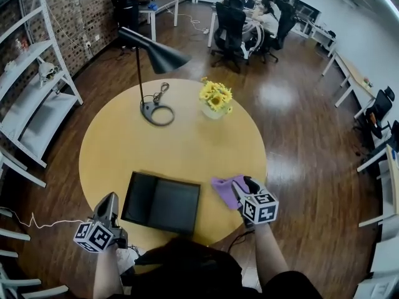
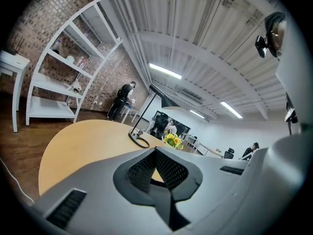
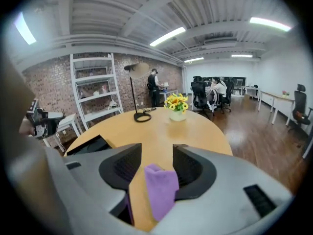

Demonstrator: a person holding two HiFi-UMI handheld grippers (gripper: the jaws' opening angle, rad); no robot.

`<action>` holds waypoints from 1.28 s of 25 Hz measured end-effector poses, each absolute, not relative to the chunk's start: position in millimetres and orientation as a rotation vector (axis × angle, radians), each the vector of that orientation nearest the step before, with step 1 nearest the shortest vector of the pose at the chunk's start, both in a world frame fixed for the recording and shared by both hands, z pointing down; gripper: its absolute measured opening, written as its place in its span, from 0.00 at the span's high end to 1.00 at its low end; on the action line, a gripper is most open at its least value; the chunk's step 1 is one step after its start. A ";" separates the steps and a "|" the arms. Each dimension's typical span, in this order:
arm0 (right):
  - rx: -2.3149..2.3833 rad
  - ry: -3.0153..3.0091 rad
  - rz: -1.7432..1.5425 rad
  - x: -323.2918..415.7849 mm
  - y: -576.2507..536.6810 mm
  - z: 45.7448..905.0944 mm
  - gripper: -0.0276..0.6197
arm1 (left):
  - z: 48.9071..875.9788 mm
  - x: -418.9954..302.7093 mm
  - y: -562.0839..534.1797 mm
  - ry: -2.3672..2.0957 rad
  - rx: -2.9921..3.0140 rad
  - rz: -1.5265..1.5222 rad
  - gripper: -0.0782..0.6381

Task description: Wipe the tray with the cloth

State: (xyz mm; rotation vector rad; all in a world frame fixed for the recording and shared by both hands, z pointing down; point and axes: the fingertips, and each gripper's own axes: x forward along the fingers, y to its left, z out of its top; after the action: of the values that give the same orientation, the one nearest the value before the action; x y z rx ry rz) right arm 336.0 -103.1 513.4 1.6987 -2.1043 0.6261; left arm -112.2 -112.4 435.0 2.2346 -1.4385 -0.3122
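A black rectangular tray point(image 1: 161, 203) lies flat near the front edge of the round wooden table point(image 1: 181, 142); its corner shows at the left of the right gripper view as the tray point(image 3: 87, 145). Just right of it lies a purple cloth point(image 1: 224, 185). My right gripper point(image 1: 240, 184) is over the cloth's right part with its jaws standing wide. The cloth point(image 3: 161, 190) lies loosely between them, and my right gripper point(image 3: 156, 164) is not pressing on it. My left gripper point(image 1: 110, 200) hovers left of the tray at the table's edge, tilted upward. The left gripper point(image 2: 155, 152) is shut with nothing in it.
A black desk lamp point(image 1: 156, 56) with a ring base point(image 1: 158, 113) and a vase of yellow flowers point(image 1: 216, 98) stand at the table's far side. White shelves point(image 1: 34, 92) stand to the left. People sit at desks point(image 1: 249, 17) in the background.
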 end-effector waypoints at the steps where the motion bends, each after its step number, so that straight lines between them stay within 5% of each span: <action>1: 1.720 -2.152 0.610 333.8 -102.2 503.7 0.64 | 430.2 -113.4 -110.8 -1.457 2.251 -0.318 0.89; 3: 1.793 -2.256 0.596 332.7 -101.3 480.6 0.64 | 421.4 -115.2 -114.7 -1.487 2.282 -0.321 0.89; 6: 1.924 -2.387 0.649 329.1 -83.7 459.0 0.77 | 413.6 -116.3 -114.8 -1.475 2.282 -0.331 0.89; 8: 1.977 -2.443 0.685 323.9 -67.8 458.5 0.95 | 412.3 -119.2 -107.5 -1.476 2.284 -0.340 0.89; 32: 2.185 -2.384 0.314 327.9 -67.3 403.1 0.95 | 375.7 -181.4 -96.0 -1.731 2.354 -0.438 0.89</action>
State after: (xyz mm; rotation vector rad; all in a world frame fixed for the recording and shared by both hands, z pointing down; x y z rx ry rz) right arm 327.9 -67.3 403.1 2.1854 -2.3836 0.3136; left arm -181.4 -96.0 375.7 2.3541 -1.7305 -0.4384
